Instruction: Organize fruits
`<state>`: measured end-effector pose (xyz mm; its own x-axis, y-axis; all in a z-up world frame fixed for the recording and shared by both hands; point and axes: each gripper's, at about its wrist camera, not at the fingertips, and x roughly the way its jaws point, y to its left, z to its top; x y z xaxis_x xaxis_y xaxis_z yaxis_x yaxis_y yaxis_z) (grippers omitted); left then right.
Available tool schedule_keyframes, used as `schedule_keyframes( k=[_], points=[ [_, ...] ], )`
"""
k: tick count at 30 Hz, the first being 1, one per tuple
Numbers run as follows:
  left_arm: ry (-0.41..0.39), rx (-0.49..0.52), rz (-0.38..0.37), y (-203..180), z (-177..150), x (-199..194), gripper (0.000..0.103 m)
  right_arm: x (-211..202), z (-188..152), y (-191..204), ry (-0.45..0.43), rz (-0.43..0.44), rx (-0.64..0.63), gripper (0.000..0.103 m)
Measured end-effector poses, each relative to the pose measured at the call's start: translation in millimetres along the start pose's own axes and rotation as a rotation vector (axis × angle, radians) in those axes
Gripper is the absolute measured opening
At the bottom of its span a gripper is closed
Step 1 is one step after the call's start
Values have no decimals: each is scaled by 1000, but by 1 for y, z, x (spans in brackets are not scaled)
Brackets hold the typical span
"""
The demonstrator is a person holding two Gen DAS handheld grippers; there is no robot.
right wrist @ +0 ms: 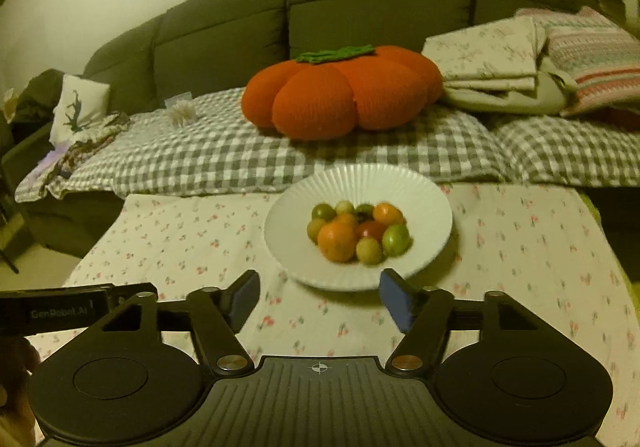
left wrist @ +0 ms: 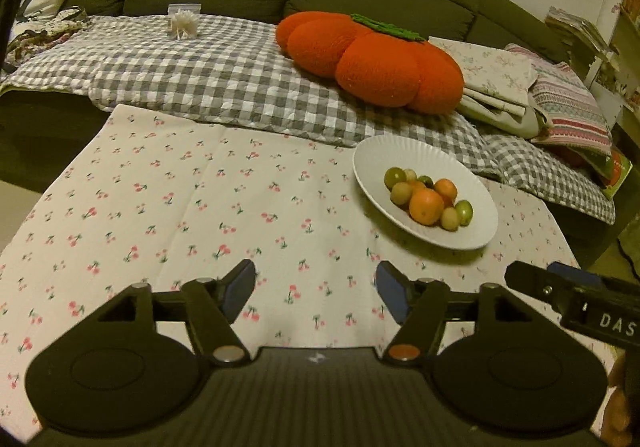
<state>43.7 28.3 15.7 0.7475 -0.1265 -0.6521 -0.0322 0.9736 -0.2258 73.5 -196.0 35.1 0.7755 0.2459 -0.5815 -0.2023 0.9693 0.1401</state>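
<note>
The fruits sit piled in the white plate on the far right of the tabletop. Both the left hand-held gripper and right hand-held gripper are open and empty. Reach slowly and pinch one top fruit softly so none roll.

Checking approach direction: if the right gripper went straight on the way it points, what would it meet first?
Probably the near rim of the white plate, just ahead of the open right gripper; the fruit lies beyond. Depth is uncertain.

"DAS" on right claw, "GenRobot.AI" on left claw
</note>
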Motion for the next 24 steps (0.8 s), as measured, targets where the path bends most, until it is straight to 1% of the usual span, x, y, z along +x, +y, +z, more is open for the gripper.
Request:
schedule_keyframes(
  k=[1,3,5,9,11,13,16,18,24],
  points=[
    [2,3,4,-1,-3,-4,74,-4,-5,2,5,-3,2,68],
    [3,9,3,-2,-8,-10,77,-13,-14,6,7,-10,14,73],
    [6,13,4,-3,-12,-16,79,-22,-19,9,3,-17,35,83],
    [-12,32,17,-4,-16,-25,90,-35,-26,13,-6,-25,61,92],
    [-22,40,29,-5,-17,-27,92,-39,-31,15,-7,-41,77,97],
    [-25,55,31,-7,-18,-27,94,-43,-37,16,-5,-58,82,97],
    [-23,75,41,-10,-20,-25,98,-47,-42,15,-5,-68,91,101],
    [-22,81,45,-11,-21,-22,99,-48,-43,13,-14,-79,100,102],
    [-4,103,65,-12,-26,-17,102,-46,-48,12,-9,-88,65,103]
  ],
)
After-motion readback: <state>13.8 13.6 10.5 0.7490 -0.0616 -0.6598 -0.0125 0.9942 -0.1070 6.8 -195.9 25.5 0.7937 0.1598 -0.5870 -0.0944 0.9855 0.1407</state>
